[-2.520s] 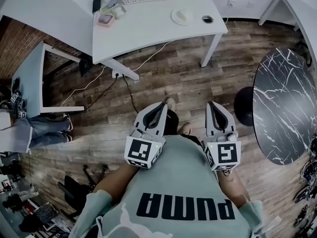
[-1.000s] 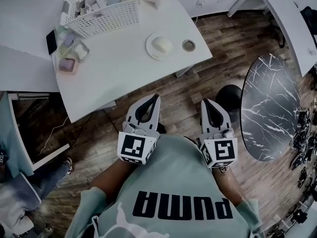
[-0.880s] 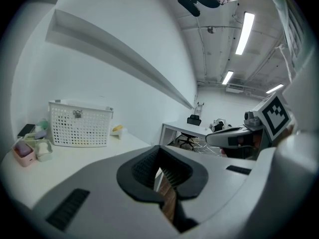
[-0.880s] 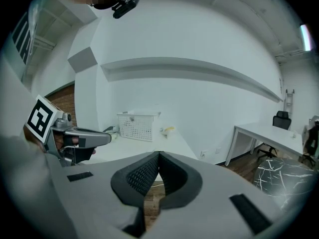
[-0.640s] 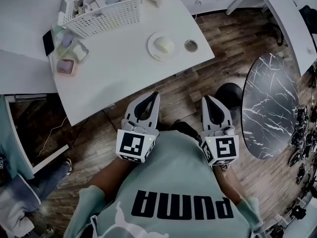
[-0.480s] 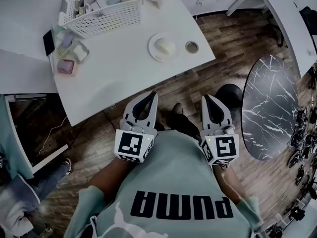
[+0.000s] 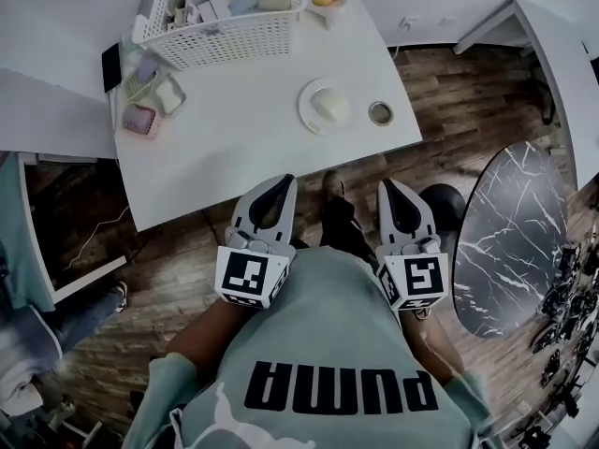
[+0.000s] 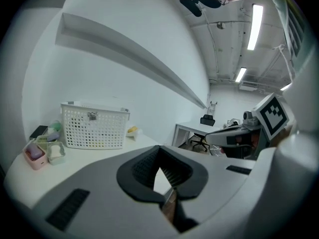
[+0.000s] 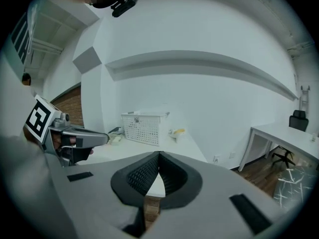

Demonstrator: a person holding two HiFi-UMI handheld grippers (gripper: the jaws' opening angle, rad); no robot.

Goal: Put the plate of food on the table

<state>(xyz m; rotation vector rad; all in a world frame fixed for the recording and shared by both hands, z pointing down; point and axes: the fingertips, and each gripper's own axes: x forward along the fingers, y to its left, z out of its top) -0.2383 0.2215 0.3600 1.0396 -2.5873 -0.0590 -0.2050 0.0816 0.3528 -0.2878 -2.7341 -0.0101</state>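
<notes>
Nothing grabbed yet
Left tool [image 7: 283,181] and right tool [image 7: 388,184] closed, empty; plate [image 7: 328,107] at 12 o'clock, near desk [image 7: 234,138] edge, could get shoved off.

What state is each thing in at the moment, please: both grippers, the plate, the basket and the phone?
Left gripper: jaws together, nothing between them.
Right gripper: jaws together, nothing between them.
Plate: resting on the white table, not held, pale food on it.
Basket: upright, filled with small items.
Phone: lying flat near the table's edge.
</notes>
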